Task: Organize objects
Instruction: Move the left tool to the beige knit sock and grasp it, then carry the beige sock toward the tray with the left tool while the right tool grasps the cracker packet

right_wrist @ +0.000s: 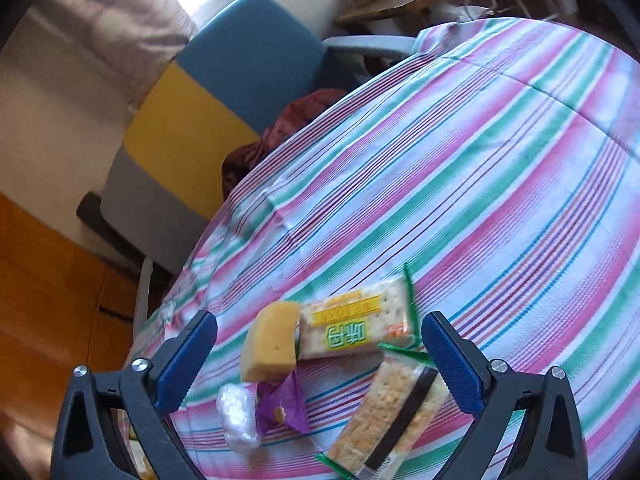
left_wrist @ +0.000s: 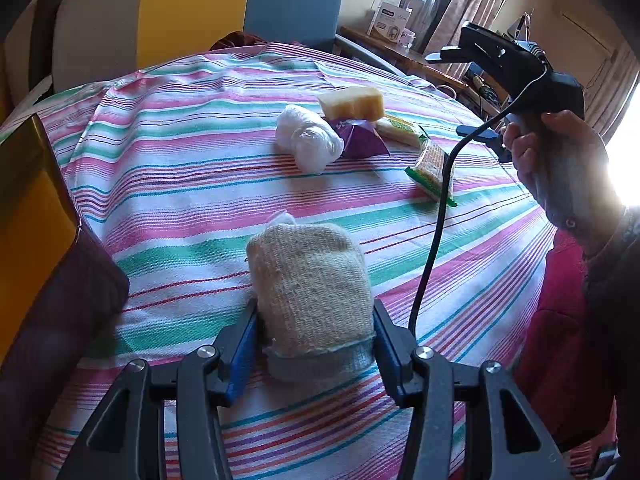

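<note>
Beige knit glove (left_wrist: 310, 288), pink-green striped cloth (left_wrist: 192, 160), purple wrapper (left_wrist: 362, 140)

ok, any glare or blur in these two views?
Left wrist view: sharp, but window light blows out the right edge behind the hand; knitted glove well lit. Right wrist view: motion-smeared, stripes on the tablecloth streaked, cracker packets soft. Both bend the table edge, fisheye.
</note>
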`<state>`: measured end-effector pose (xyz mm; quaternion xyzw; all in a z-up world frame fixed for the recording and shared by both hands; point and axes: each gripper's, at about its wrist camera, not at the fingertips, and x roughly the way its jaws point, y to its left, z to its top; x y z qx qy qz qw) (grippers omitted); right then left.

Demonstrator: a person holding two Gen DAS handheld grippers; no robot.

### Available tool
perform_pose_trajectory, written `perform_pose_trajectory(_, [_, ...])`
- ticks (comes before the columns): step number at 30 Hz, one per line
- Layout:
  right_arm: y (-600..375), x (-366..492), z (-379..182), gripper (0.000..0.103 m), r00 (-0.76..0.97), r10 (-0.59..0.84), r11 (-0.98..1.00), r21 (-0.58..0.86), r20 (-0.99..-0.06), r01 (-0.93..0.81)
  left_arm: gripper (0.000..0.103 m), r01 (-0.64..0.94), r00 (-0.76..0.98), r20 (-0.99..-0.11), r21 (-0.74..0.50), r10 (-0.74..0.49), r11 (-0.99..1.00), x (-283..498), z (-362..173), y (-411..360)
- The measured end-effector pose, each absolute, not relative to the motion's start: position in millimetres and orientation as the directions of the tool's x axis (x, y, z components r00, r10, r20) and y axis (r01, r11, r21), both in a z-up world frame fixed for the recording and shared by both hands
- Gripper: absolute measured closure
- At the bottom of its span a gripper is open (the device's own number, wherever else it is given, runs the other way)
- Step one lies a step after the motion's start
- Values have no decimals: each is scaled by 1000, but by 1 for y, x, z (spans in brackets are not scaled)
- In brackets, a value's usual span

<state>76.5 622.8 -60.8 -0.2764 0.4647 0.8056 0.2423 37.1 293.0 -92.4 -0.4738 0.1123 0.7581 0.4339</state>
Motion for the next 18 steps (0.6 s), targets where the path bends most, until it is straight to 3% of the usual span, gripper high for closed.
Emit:
perform_pose_trajectory(3, [627,79,-64,0,-715,129,-429,611,-687,-665,50,-761,-176,-814,-244,553,-601,37,-92,291])
perform_pose_trajectory(10, [627,71,-85,3,-550,92,-419,468,-830,-778,50,-762,-173,-814,-246,554,-599,36,-92,291])
perform_pose_trajectory(18, [617,64,-95,4,-458,36,-484,385,-888,-786,50,-765,-182,-819,-229,543,-602,37,-92,293])
